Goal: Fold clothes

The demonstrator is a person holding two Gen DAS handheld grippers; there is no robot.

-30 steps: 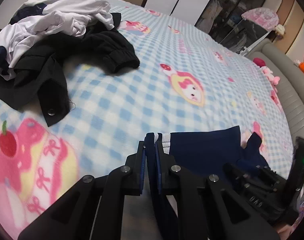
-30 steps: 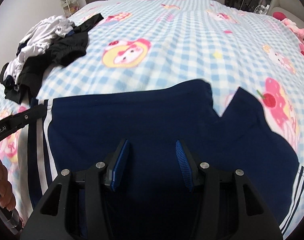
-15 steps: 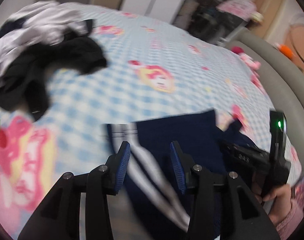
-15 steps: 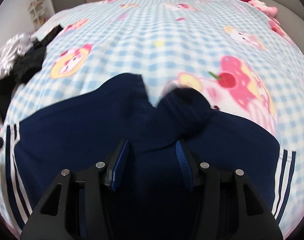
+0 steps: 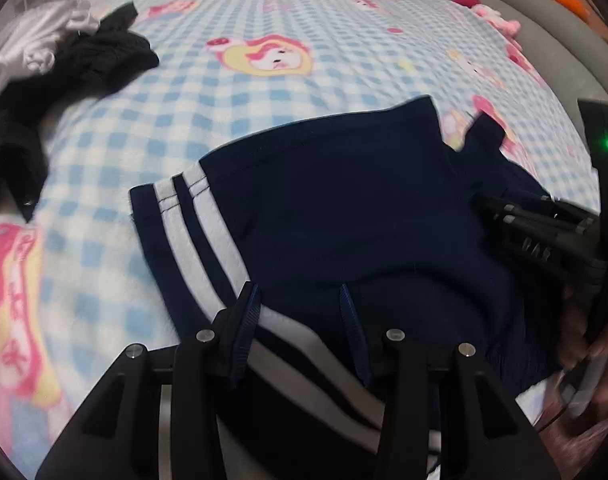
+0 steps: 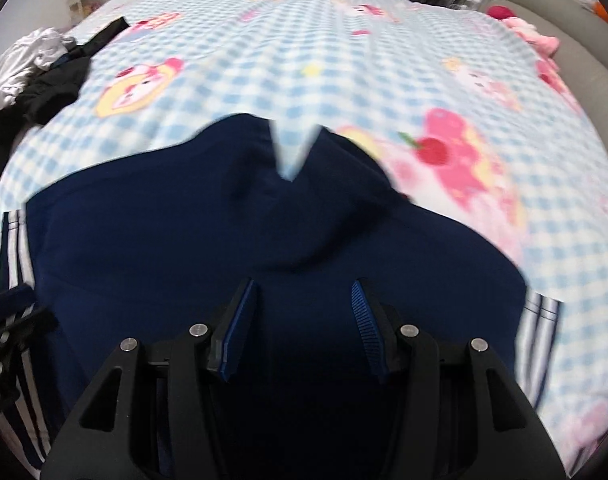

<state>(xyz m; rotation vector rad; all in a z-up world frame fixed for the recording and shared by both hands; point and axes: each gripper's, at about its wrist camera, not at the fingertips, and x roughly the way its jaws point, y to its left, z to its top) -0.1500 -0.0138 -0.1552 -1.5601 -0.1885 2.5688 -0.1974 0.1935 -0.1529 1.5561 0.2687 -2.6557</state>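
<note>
Navy shorts with white side stripes lie spread on the blue checked bedspread, legs pointing away. In the right wrist view the shorts fill the foreground, with a notch between the two legs. My left gripper is open and empty, just above the striped left side near the waistband. My right gripper is open and empty above the middle of the shorts. The right gripper also shows at the right edge of the left wrist view.
A pile of black and white clothes lies at the far left of the bed, also in the right wrist view. A grey padded bed frame with pink plush toys runs along the right.
My left gripper let go of the striped edge and opened, and its view swung right over the shorts. The right gripper shifted toward the shorts' middle and stayed open.
</note>
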